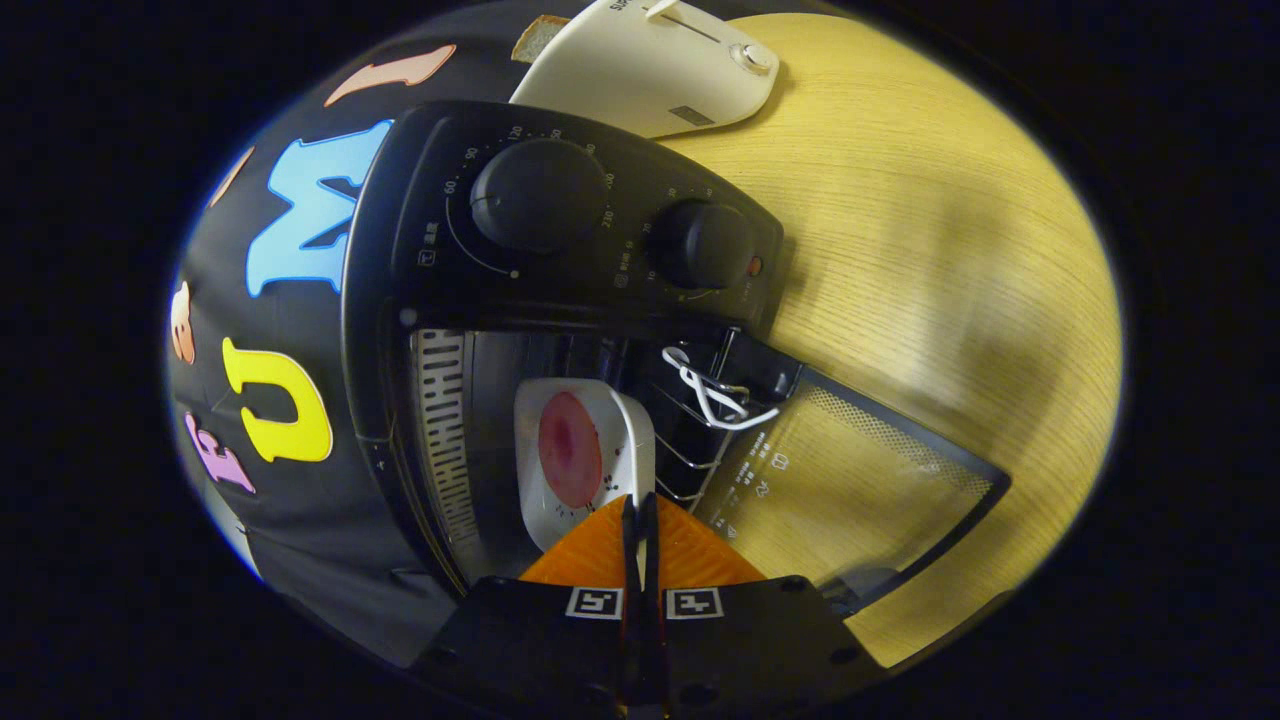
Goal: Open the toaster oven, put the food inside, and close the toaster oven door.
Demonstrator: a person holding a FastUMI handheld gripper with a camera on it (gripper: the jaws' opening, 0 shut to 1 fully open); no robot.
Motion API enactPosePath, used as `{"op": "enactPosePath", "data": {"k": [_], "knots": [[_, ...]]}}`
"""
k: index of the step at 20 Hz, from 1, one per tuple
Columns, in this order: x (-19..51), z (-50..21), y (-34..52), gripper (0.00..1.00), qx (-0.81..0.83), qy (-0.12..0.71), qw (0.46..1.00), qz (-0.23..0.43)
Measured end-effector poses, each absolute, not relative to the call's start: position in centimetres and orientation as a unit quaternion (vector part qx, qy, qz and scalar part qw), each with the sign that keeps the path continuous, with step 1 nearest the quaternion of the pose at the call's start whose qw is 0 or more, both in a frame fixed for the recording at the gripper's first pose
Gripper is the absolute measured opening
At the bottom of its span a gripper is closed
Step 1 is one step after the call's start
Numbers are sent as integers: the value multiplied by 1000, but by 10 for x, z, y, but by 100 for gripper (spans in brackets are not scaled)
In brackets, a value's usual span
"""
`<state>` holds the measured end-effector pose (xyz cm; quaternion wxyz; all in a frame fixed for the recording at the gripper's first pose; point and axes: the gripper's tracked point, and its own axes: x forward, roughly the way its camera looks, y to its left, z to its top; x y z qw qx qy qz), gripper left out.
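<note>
Gripping the white plate [585,455] rim, gripper [640,520] jaws clenched, we slide it level into the toaster oven [400,300], lower centre.

Toaster oven [560,300] on the table [930,250], backed against the booth wall, door [850,480] dropped open and lying out over the tabletop. Inside the oven, a plate [585,460] on the rack [690,440], food [570,448] on the plate. Gripper [640,530] right at the plate's near edge, fingers pressed together on its rim. Behind the oven, a toaster [650,70] with bread [538,36] beside it.
</note>
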<state>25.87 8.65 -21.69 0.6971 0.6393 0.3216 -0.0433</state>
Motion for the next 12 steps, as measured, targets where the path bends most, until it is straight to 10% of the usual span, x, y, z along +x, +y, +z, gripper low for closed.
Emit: {"op": "enactPosePath", "data": {"k": [12], "knots": [[282,-211,96,8,643,326,693,-15]]}}
